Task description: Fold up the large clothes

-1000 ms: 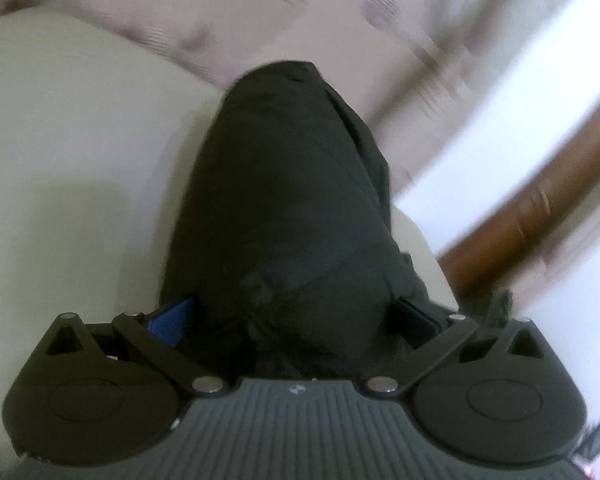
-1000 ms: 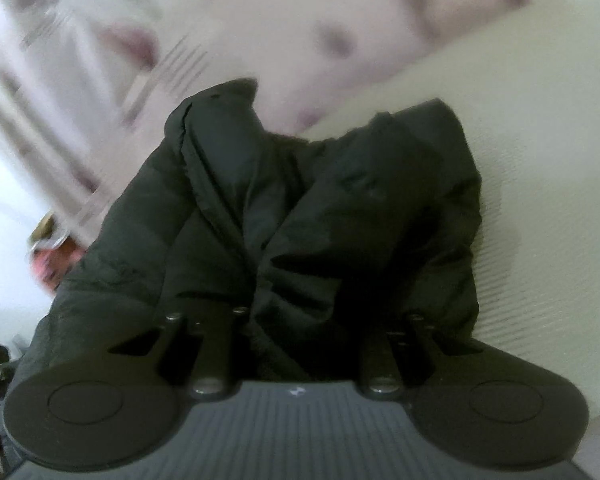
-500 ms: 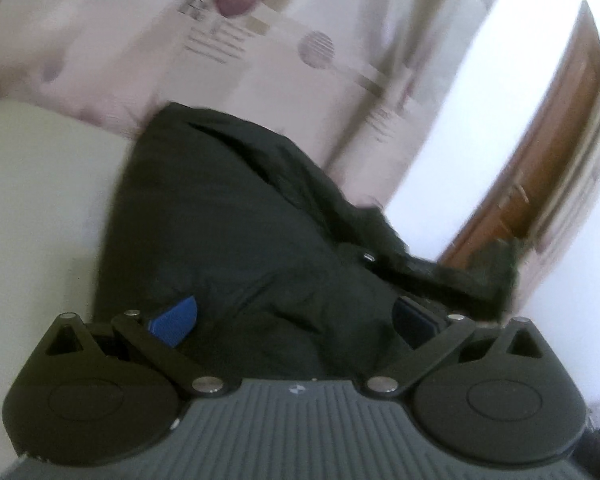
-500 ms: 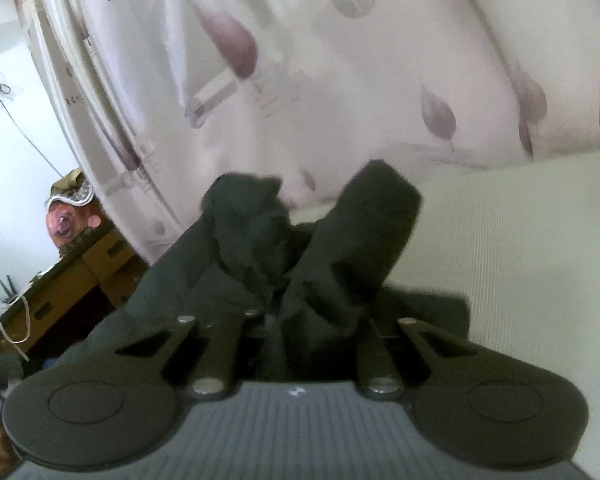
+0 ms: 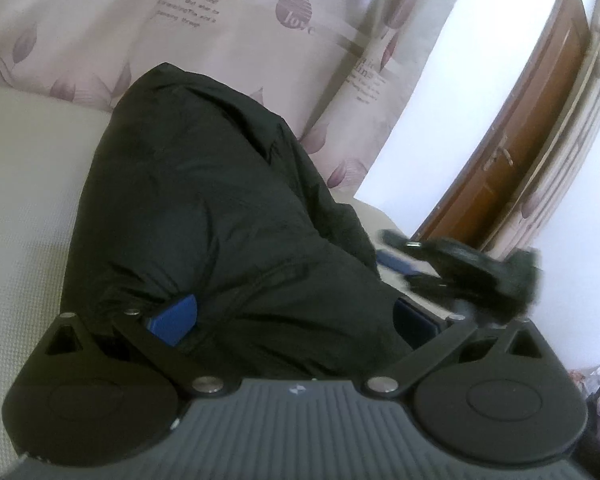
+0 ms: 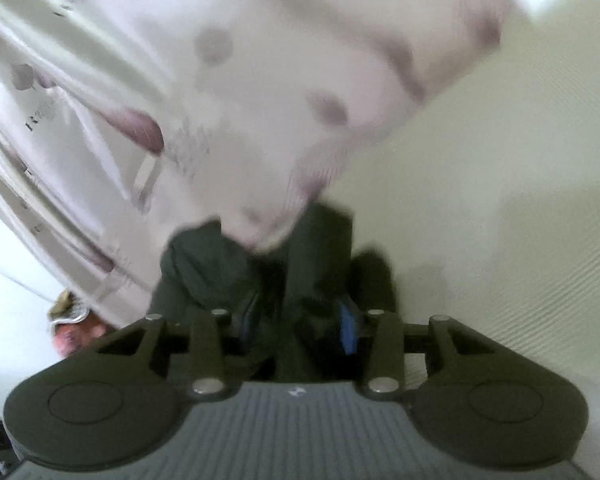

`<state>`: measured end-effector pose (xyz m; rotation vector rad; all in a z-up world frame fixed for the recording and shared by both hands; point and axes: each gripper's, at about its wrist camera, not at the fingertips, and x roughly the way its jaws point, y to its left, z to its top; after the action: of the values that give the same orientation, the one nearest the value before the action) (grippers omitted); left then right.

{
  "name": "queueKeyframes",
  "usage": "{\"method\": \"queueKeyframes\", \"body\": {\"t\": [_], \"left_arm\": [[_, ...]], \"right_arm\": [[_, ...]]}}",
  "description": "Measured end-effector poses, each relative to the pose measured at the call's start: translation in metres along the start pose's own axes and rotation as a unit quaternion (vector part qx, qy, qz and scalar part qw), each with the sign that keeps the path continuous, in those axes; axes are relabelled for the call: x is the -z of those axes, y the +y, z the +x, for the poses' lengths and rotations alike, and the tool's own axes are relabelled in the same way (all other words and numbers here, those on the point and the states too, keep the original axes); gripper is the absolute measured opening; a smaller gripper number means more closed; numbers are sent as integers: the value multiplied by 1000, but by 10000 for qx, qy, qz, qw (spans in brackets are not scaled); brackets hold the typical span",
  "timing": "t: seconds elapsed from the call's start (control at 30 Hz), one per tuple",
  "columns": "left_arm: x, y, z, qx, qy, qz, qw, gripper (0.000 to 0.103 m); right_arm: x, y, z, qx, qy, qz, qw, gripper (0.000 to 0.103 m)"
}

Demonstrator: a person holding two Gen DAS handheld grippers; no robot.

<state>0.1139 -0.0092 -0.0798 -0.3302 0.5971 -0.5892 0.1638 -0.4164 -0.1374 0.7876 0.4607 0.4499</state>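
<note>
- Left gripper: jaws set wide, a thick bundle of the black jacket filling the gap; blue pad pressed into the cloth on one side, the other pad half buried on the far side; clamped on the bulk.
- Black jacket: heaped on the pale bed surface, rising from the left gripper toward the curtain; puffy, creased, folded over itself.
- Right gripper: jaws just been opening, now partly apart; a dark fold still between them, one blue pad bare and clear of the cloth on its side; grip loosened, no squeeze visible.
- Same gripper in the left wrist view: blurred, at the jacket's right edge.
- Right wrist view: heavy blur; pale curtain with purple leaf print above, cream bed surface to the right.
- Wooden door beyond the white wall, right of the curtain.
</note>
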Motion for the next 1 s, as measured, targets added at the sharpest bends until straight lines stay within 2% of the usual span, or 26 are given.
{"method": "queueKeyframes", "body": {"t": [0.07,0.17,0.2,0.23,0.27,0.3,0.33,0.37,0.4,0.43,0.53,0.6,0.67,0.73,0.87,0.93,1.0], "left_arm": [[1,-2,0,-6,-25,61,10000,103],[4,-4,-1,-48,-58,185,9998,103],[5,-4,-2,-54,-65,198,9998,103],[7,-4,-3,-54,-74,182,9998,103],[7,-3,-4,-47,-82,144,9999,103],[7,-2,-5,-39,-86,132,9999,103],[8,-2,-5,-33,-83,144,9999,103],[8,-2,-6,-49,-79,176,9998,103],[8,-3,-6,-74,-74,200,9997,103],[7,-4,-8,-93,-62,183,9998,103],[0,-6,-15,-49,-5,-56,10000,103],[-5,-7,-22,114,-44,-375,9992,103],[-8,-10,-24,248,-161,-474,9984,103],[-10,-16,-20,264,-224,-387,9986,103],[-7,-25,0,303,-128,-196,9993,103],[-2,-27,9,323,-119,-91,9994,103],[4,-28,17,191,-71,103,9997,103]], "right_arm": [[6,19,-24,14,39,-377,9993,41],[19,43,-27,-47,511,-631,9967,41],[24,51,-22,-32,672,-698,9953,43],[27,55,-15,-11,897,-720,9934,55],[31,57,-7,-30,1123,-686,9913,60],[36,58,-1,-111,1227,-631,9904,60],[41,59,4,-187,1296,-609,9895,57],[44,60,6,-176,1336,-660,9887,50],[48,62,5,-113,1269,-765,9889,28],[48,65,0,-133,1113,-844,9901,21],[48,80,-28,-113,567,-1163,9915,16],[54,79,-42,26,329,-1000,9944,16],[69,64,-44,142,370,-662,9970,16],[87,38,-40,58,447,175,9988,16],[101,2,-27,-296,511,1330,9894,16],[100,-1,-26,-313,562,1348,9888,17],[95,2,-28,-327,651,1239,9896,18]]}}
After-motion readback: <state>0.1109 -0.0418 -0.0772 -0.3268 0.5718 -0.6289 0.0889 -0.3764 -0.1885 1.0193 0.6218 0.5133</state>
